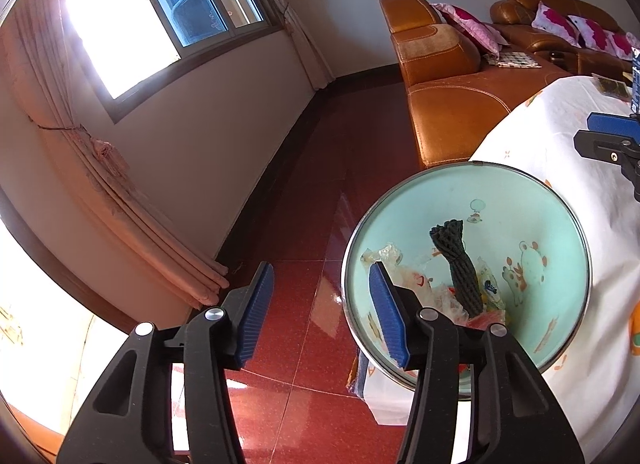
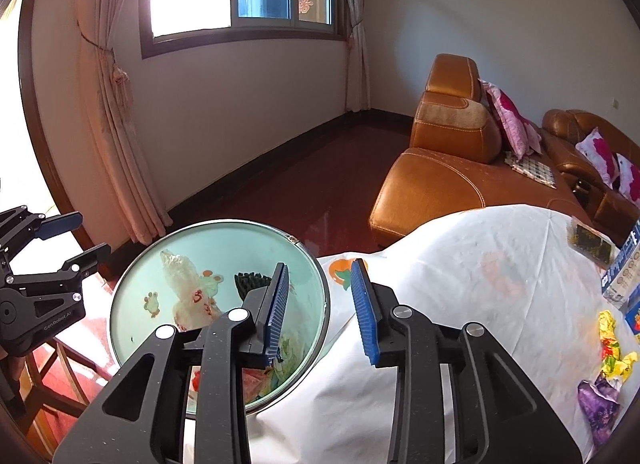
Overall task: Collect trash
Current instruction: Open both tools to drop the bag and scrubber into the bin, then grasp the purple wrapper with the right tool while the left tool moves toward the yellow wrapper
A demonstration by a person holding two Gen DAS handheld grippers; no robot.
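Note:
A pale green basin (image 1: 552,223) (image 2: 240,240) with frog pictures and a metal rim sits at the edge of the cloth-covered table (image 2: 460,264). In it lie a black foam net (image 1: 456,260) (image 2: 250,282), clear plastic wrappers (image 1: 384,254) (image 2: 182,272) and a red wrapper (image 1: 486,320). My left gripper (image 1: 320,270) (image 2: 90,235) is open and empty, straddling the basin's left rim above the floor. My right gripper (image 2: 320,264) is open and empty across the basin's right rim. Crumpled yellow wrappers (image 2: 612,348) and a purple wrapper (image 2: 600,400) lie on the table at the right.
A blue box (image 2: 624,272) and a dark packet (image 2: 592,244) stand at the table's far right. An orange leather sofa (image 2: 440,179) with pink cushions is beyond the table. Red tiled floor (image 1: 312,223) runs to the wall, window and curtain on the left.

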